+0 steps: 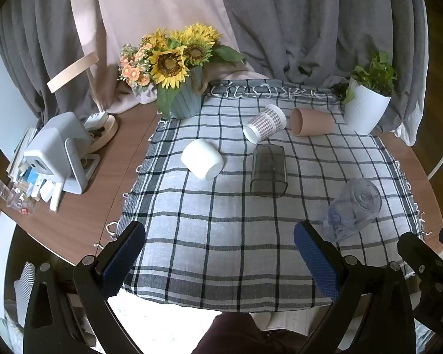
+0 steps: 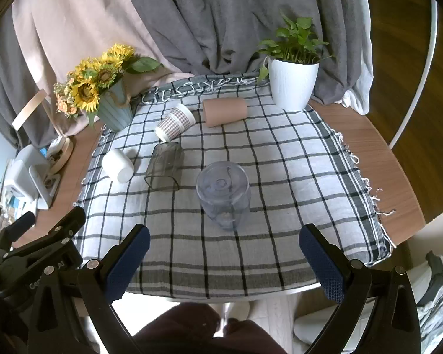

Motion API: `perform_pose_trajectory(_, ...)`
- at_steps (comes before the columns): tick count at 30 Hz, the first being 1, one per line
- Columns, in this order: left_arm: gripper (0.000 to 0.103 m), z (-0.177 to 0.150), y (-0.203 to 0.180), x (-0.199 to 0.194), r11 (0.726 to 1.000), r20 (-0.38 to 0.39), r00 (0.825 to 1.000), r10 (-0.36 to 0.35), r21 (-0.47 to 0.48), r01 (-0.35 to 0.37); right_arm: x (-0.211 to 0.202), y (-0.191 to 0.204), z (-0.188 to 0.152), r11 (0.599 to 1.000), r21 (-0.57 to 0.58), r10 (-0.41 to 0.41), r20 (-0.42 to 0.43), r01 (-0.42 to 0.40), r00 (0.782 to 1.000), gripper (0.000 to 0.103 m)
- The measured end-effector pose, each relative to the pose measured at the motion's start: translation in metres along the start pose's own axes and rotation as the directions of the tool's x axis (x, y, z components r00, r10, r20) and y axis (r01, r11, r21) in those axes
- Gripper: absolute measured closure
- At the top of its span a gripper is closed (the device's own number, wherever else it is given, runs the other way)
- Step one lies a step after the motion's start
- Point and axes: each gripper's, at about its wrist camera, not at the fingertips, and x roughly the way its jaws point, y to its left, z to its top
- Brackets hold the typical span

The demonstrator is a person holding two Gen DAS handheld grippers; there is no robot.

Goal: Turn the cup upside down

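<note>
Right wrist: clear cup upside-down, near cloth front edge.

Soft daylight, sharp, fisheye-warped edges.

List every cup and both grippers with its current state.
Clear plastic cup: upside down, base up.
Smoky glass: on its side.
White cup: on its side.
Checked paper cup: on its side.
Pink cup: on its side.
Left gripper: open, empty.
Right gripper: open, empty.
</note>
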Motion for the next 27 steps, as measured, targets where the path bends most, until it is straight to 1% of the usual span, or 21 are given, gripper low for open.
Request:
perform_pose_trajectory(14,0.000,-0.0018,-0.0007,0.0012,1.000,-0.005,1.000,0.016,-0.008,-0.016,0.0008,-0.0021,0.0005,1.000,0.000,0.000,0.000,0.000,1.000,0.001)
perform_pose_trajectory(27,0.000,-0.0011,-0.0036,0.0022,1.000,-0.012,1.000,0.013,0.001,-0.013,0.0041,-0.0059,0.0001,1.000,0.010,0.002,-0.010,-0.002,1.000,0.001)
